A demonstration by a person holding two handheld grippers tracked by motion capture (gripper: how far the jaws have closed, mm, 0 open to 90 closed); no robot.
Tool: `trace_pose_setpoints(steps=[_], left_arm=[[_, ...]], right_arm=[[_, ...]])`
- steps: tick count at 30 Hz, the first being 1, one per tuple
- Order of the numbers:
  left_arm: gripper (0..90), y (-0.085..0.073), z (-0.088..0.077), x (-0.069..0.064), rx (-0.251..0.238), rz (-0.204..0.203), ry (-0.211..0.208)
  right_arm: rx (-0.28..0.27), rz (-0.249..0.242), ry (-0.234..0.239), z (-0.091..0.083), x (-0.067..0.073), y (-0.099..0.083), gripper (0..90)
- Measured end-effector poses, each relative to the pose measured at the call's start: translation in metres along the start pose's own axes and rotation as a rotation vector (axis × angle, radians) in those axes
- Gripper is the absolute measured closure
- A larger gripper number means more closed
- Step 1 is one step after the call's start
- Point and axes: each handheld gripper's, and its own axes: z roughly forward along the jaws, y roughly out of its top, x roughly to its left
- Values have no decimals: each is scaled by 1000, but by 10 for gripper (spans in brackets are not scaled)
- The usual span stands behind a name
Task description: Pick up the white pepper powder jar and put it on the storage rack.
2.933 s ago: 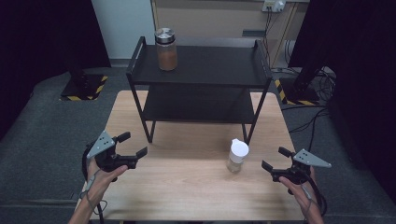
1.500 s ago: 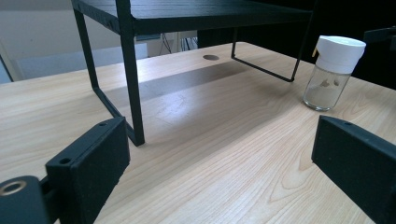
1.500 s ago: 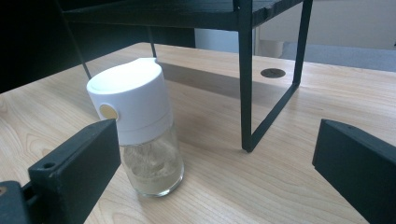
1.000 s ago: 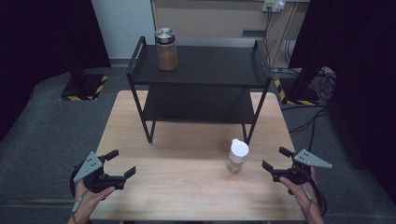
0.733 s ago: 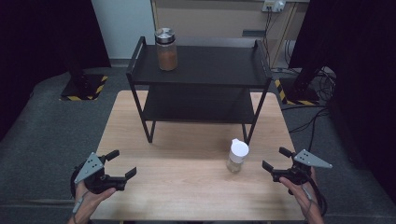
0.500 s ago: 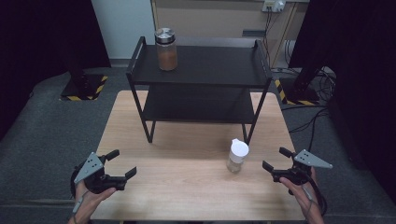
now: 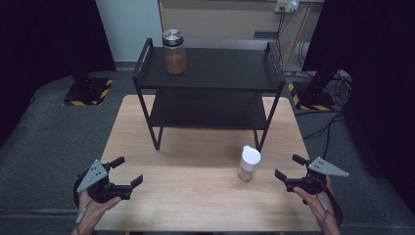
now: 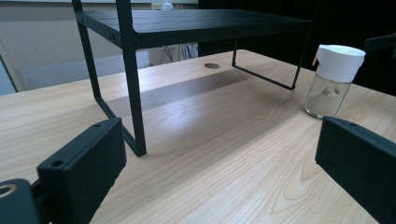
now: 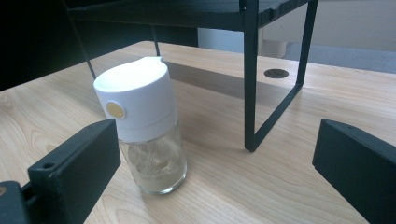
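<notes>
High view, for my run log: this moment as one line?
left gripper: open, idle | right gripper: open, beside white-capped jar | brown jar: top shelf

Bottle: a small clear glass bottle (image 7: 248, 164) with a tall white cap; a yellowish round dot marks the cap's side, and a small spout lip rises at its top edge.
Bottle contents: a thin layer of pale, yellowish stuff at the bottom; otherwise it looks nearly empty.
Bottle pose: upright on the wooden table, cap on.
Bottle place: near right part of the table, just in front of the rack's near right leg, apart from it.
Jar: a glass jar (image 7: 174, 51) with a silvery lid, filled well over half with brown stuff.
Jar pose: upright, lid on.
Jar place: on the top shelf of the black rack, at its far left corner.
</notes>
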Motion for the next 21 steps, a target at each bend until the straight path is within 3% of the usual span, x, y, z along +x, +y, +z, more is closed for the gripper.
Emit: trace_pose_setpoints(steps=[13,21], left_arm=[[5,1,1,2,2,-7,-11],[3,1,0,3,-2,-14,-15]], right_arm=[[-21,-30,23,-8,-4,16,13],[-44,7,9,-14,-3,29,13]])
